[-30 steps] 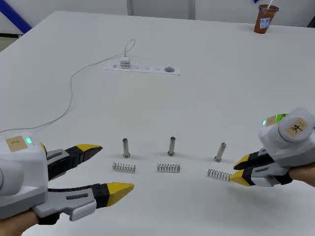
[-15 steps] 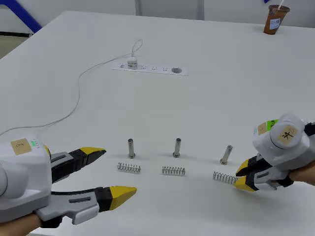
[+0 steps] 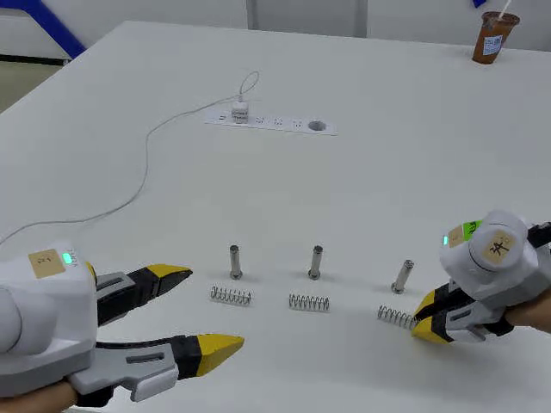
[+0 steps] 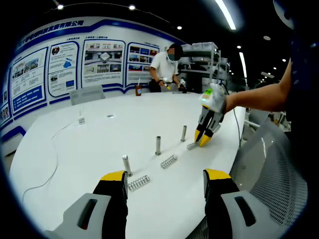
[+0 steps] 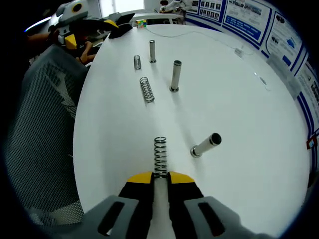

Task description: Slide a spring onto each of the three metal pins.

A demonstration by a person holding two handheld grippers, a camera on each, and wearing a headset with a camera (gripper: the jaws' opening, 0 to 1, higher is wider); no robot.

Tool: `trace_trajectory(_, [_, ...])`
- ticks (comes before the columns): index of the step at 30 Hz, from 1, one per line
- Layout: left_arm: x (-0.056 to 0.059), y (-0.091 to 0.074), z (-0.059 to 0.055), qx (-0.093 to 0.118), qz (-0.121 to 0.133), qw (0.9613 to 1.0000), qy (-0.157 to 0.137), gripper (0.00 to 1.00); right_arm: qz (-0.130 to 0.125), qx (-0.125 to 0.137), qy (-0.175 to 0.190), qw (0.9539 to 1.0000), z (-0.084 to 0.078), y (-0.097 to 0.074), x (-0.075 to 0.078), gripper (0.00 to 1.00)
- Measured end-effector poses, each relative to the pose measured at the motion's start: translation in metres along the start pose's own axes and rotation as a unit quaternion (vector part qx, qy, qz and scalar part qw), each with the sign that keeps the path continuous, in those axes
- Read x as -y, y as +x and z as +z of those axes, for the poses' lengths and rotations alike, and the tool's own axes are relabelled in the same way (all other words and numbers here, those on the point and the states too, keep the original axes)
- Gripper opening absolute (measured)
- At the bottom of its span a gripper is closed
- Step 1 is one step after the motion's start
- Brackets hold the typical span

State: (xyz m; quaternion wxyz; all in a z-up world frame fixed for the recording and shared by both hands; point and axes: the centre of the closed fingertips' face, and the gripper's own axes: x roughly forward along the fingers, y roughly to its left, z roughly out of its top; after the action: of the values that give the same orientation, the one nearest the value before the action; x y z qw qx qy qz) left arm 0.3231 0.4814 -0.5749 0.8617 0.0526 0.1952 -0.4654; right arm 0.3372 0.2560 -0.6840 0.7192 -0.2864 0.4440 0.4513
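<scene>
Three metal pins stand in a row on the white table: left pin [image 3: 234, 261], middle pin [image 3: 316, 261], right pin [image 3: 402, 276]. A spring lies in front of each: left spring [image 3: 231, 296], middle spring [image 3: 309, 302], right spring [image 3: 394, 316]. My right gripper [image 3: 424, 320] is low on the table, shut on the near end of the right spring [image 5: 160, 153], beside the right pin [image 5: 205, 145]. My left gripper [image 3: 205, 310] is open, with nothing between its jaws, left of the left spring [image 4: 138, 182] and left pin [image 4: 127, 164].
A white power strip [image 3: 271, 122] with a trailing cable [image 3: 142, 163] lies further back on the table. A cup with a drink [image 3: 492, 39] stands at the far right corner. A mesh chair [image 5: 45, 119] stands by the table's near edge.
The head camera has shifted. My right gripper has tipped down and its jaws have narrowed onto the right spring's end. The left gripper stays open in about the same place.
</scene>
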Motion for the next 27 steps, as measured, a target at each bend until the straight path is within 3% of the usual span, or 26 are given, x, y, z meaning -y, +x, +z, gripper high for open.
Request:
trace_trajectory(18, [0.007,0.007,0.000,0.003,-0.020,0.9998,0.004,0.63,-0.032,0.009,-0.011,0.9994,0.024,-0.028,0.000,0.12])
trace_trajectory(27, [0.007,0.005,-0.001,0.009,-0.021,0.9997,0.003,0.63,-0.036,0.001,0.004,0.9994,0.027,-0.035,0.002,0.12])
